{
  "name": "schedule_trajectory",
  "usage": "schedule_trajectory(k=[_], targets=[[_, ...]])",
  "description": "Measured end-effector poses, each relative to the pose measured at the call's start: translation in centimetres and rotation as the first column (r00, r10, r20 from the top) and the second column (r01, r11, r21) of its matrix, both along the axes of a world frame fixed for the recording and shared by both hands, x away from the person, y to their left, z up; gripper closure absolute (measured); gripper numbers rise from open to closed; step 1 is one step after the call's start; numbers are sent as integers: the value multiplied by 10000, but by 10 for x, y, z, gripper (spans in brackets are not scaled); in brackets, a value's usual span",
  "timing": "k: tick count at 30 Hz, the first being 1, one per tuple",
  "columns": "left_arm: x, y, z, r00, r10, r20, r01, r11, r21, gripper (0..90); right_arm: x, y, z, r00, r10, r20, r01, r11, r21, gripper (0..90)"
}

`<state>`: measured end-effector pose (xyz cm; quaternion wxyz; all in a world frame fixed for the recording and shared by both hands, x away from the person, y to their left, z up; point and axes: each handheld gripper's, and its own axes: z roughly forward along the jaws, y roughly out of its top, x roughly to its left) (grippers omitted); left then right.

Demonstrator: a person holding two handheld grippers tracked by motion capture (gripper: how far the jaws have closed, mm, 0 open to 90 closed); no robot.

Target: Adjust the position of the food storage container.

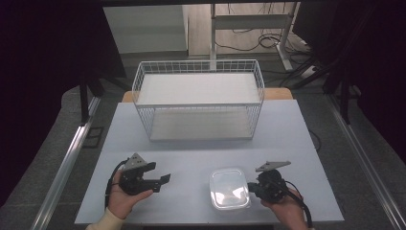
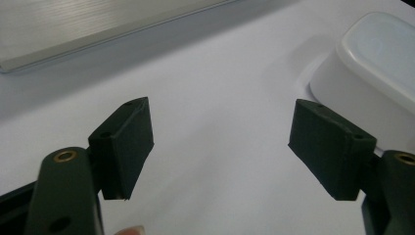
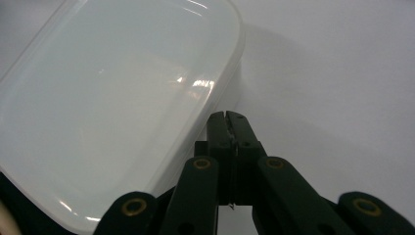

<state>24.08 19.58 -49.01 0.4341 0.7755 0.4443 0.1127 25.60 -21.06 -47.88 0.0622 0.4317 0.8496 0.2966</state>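
Note:
A clear plastic container [image 1: 230,188] with a closed lid sits on the white table [image 1: 191,158] near its front edge, right of centre. My right gripper [image 1: 252,187] rests just right of it. In the right gripper view its jaws [image 3: 228,117] are pressed together with nothing between them, their tips beside the container's rim [image 3: 112,98]. My left gripper [image 1: 158,173] is held above the table's front left, pointing right. It stands wide open [image 2: 230,147] and empty, with the container [image 2: 377,54] a little beyond its right jaw.
A white wire basket [image 1: 198,103] with a flat white floor stands at the back middle of the table. Bare table surface lies between the basket and the grippers. Black curtains hang on both sides, and cables lie on the floor behind.

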Motion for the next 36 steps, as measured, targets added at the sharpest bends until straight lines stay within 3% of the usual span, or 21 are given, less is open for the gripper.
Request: schedule_trajectory(k=[11, 24, 36], targets=[[0, 1, 1, 10000, 29, 6, -28, 10000, -25, 239, 0, 30, -3, 9984, 559, 32, -558, 9984, -39, 894], [0, 2, 1, 10000, 75, -1, -75, 10000, -36, 240, -17, 34, -5, 9943, 1058, -116, -1057, 9943, 128, 894], [0, 1, 1, 10000, 49, -22, -49, 10000, -30, 240, -7, 62, -7, 9877, 1566, 25, -1566, 9877, -50, 894]])
